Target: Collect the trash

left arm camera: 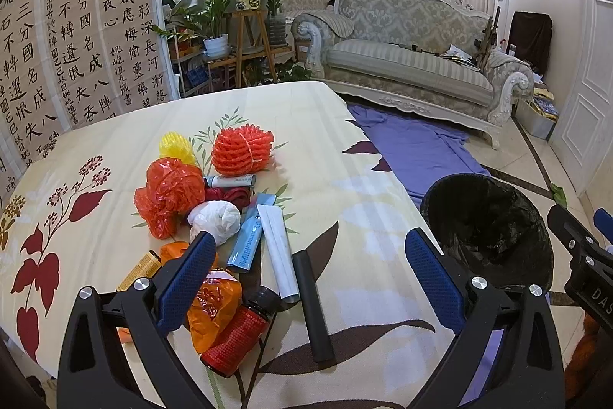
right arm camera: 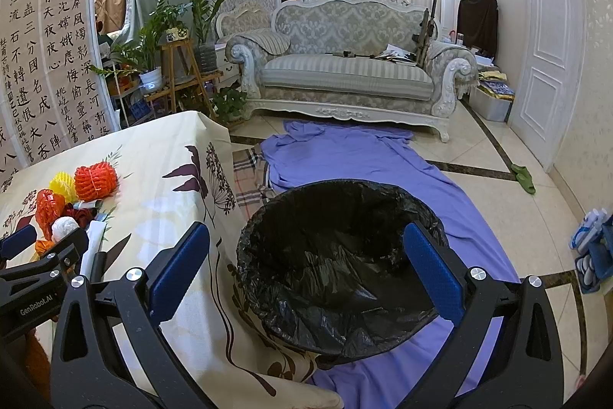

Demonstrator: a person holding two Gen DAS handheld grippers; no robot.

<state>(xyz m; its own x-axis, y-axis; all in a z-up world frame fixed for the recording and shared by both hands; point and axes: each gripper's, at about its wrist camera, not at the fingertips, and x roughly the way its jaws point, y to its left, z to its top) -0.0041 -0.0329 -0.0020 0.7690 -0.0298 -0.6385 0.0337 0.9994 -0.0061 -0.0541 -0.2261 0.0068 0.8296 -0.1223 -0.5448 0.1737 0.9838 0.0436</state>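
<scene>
Left wrist view: the left hand-held gripper (left arm camera: 310, 255) gapes empty over trash (left arm camera: 214, 217) heaped on the bench (left arm camera: 95, 179) — the right hand-held gripper (right arm camera: 306, 255), equally spread, hangs above the black-lined bin (right arm camera: 337, 255).

Orange bag (left arm camera: 214, 301) partly behind left claw (left arm camera: 310, 275); tube print unreadable.

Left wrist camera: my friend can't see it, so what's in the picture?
The open left gripper hovers over a trash pile on a floral tablecloth: crumpled orange plastic bags, tubes, a red bottle. A black-lined trash bin waits on the floor to the right.
</scene>
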